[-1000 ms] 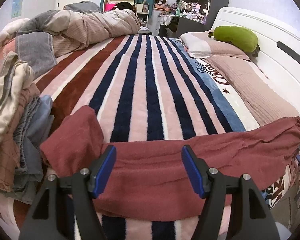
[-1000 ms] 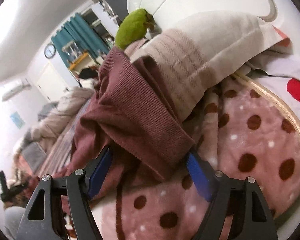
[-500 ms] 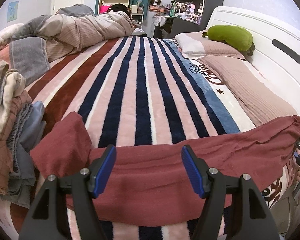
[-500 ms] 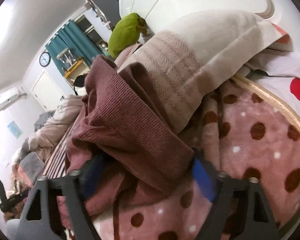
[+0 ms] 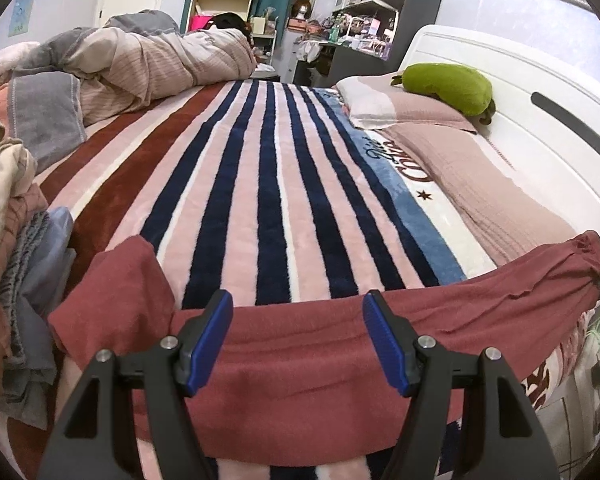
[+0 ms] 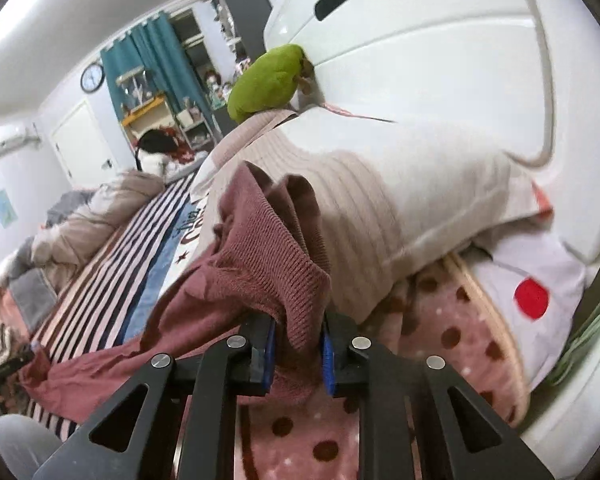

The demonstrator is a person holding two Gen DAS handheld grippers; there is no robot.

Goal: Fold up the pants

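The dusty-red soft knit pants (image 5: 308,364) are lying stretched across the near edge of the striped plush blanket (image 5: 268,184), running from nine to three o'clock in the left wrist view. The left gripper (image 5: 298,340) is hovering over their middle, jaws spread wide and pressing on nothing. The right gripper (image 6: 298,350), whose jaws have just been closing, is pinching the ribbed cuff of the pants (image 6: 268,256), with the beige striped pillow (image 6: 380,208) at one o'clock.
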